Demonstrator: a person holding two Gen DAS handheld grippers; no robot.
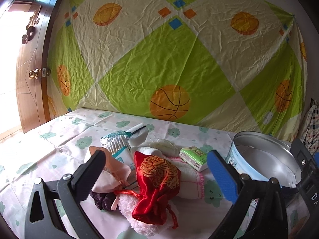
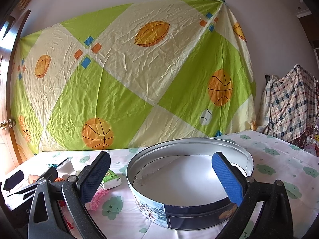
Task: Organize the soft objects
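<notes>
Both claws spread and empty: left gripper [image 1: 155,171] hovers over the red pouch [image 1: 157,181] beside the tin [image 1: 257,177], ready to pinch; right gripper [image 2: 161,177] waits.

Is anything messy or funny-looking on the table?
Yes. The soft things lie jumbled in a heap: the red pouch slumps on a fluffy white sock, over a pink-edged towel. The round tin beside them holds none, and its paper lining looks torn.
</notes>
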